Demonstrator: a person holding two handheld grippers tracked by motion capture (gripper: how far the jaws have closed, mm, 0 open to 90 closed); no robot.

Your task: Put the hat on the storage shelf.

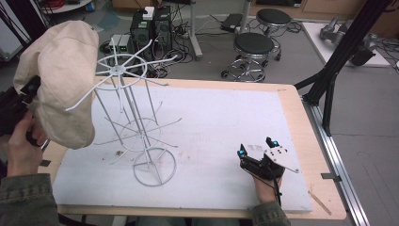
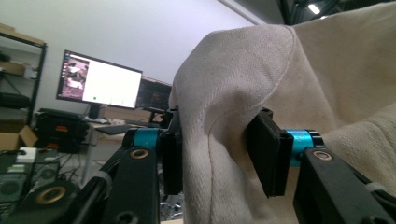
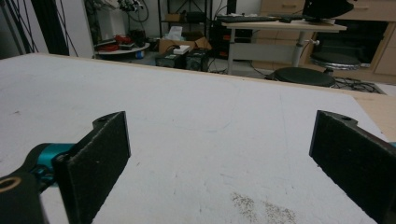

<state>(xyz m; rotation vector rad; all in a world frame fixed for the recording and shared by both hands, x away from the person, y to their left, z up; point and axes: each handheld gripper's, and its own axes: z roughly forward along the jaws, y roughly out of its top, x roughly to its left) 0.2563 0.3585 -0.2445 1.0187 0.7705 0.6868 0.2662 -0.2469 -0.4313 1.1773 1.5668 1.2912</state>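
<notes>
Our left gripper (image 2: 217, 156) pinches the cream canvas hat (image 1: 61, 80) beside the white wire rack (image 1: 136, 117); next, hook it on a prong. Right gripper (image 1: 257, 147) rests spread.

Left gripper (image 2: 215, 154) clamped, right gripper (image 3: 219, 158) agape

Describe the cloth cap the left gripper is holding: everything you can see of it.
The cloth cap is cream, of coarse woven fabric with stitched seams, soft and slumped rather than holding its shape. It hangs in the air at the table's left edge, beside the top ring of the white wire rack; whether it touches a prong cannot be told. The left gripper has its jaws clamped on a fold of it.
</notes>
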